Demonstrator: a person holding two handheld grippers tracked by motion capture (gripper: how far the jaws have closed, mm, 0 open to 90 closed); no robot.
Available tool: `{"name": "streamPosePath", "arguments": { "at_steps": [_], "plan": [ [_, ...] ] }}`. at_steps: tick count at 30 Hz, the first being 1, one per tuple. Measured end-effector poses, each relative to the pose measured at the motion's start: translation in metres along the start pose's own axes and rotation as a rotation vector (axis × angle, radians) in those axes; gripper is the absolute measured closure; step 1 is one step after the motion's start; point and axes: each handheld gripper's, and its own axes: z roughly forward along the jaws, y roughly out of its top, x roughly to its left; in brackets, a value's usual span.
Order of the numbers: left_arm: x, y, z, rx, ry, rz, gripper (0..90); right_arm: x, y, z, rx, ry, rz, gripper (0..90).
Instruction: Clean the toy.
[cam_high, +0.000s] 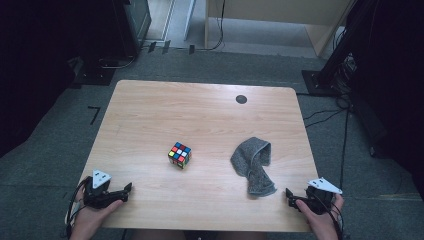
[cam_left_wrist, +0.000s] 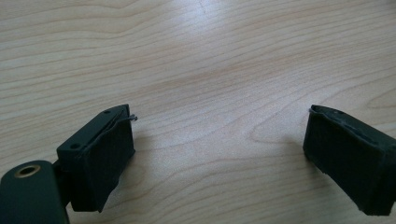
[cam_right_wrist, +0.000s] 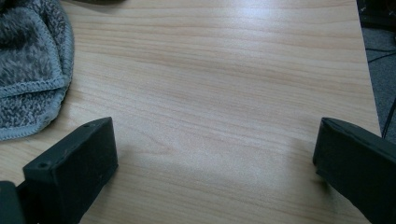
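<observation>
both grippers wait, wide open

left gripper (cam_high: 125, 192) sits at the near left table (cam_high: 200, 110) edge, jaws apart, holding nothing. right gripper (cam_high: 292, 197) is the same, near the grey towel (cam_high: 255, 162). the rubik's cube (cam_high: 179, 154) sits mid-table, well apart from both.

Dim room, soft tabletop glare
</observation>
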Motion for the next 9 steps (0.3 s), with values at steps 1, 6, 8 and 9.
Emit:
{"name": "streamPosePath", "arguments": {
  "at_steps": [1, 6, 8, 9],
  "plan": [
    [0.0000, 0.0001, 0.0001, 0.000, -0.001, 0.001, 8.8, -0.0001, 0.0000, 0.0001, -0.001, 0.000, -0.001, 0.0],
    [0.0000, 0.0007, 0.0007, 0.000, -0.001, 0.001, 8.8, -0.0001, -0.0001, 0.0000, -0.001, 0.000, -0.001, 0.0],
    [0.0000, 0.0009, 0.0008, 0.001, -0.002, 0.001, 8.8, -0.0001, 0.0000, 0.0001, -0.001, -0.001, -0.001, 0.0],
    [0.0000, 0.0009, 0.0009, 0.001, -0.001, 0.001, 8.8, -0.0001, 0.0001, 0.0002, -0.001, -0.003, 0.002, 0.0]
  ]
}}
